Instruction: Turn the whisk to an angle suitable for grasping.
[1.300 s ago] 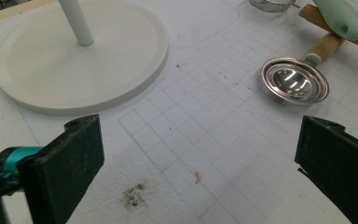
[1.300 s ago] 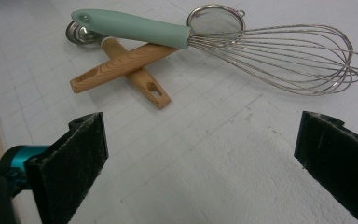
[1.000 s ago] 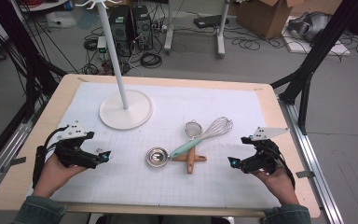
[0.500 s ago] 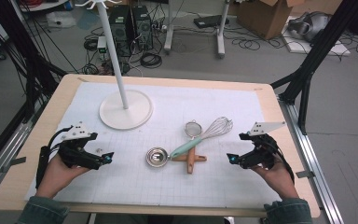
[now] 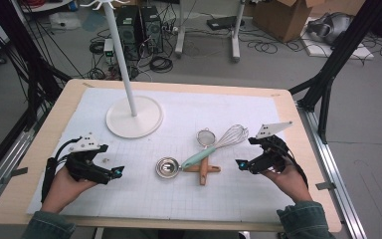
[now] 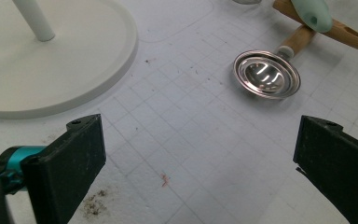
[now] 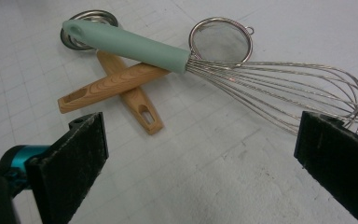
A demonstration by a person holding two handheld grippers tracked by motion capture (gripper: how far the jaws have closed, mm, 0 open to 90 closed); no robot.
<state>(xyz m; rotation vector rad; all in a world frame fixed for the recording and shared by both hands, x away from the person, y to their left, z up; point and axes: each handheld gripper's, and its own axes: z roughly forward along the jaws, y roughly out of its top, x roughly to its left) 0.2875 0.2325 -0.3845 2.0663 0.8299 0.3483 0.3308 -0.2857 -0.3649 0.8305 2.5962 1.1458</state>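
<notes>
Three utensils lie crossed mid-table: a whisk [image 5: 218, 143] with a mint-green handle [image 7: 126, 44], a small mesh strainer [image 5: 206, 135] on a wooden handle [image 7: 135, 105], and a metal scoop [image 5: 166, 167] with a wooden handle [image 7: 107, 88]. The whisk rests on top of both wooden handles. Left of the scoop, my left gripper [image 5: 118, 172] stands open over the mat, the scoop bowl [image 6: 266, 74] ahead of its jaws. To the right of the whisk, my right gripper [image 5: 240, 164] is open, and the whisk wires [image 7: 284, 93] lie just beyond its jaws. Neither holds anything.
A white stand with a round base [image 5: 134, 117] and a thin pole [image 5: 122, 55] rises at the back left of the white grid mat [image 5: 179, 199]. The wooden table edge [image 5: 298, 134] frames the mat. Cables and boxes lie on the floor beyond.
Both grippers have edged inward toward the utensils, the left to the right and the right to the left. Their jaws stay open. The utensils have not moved.
</notes>
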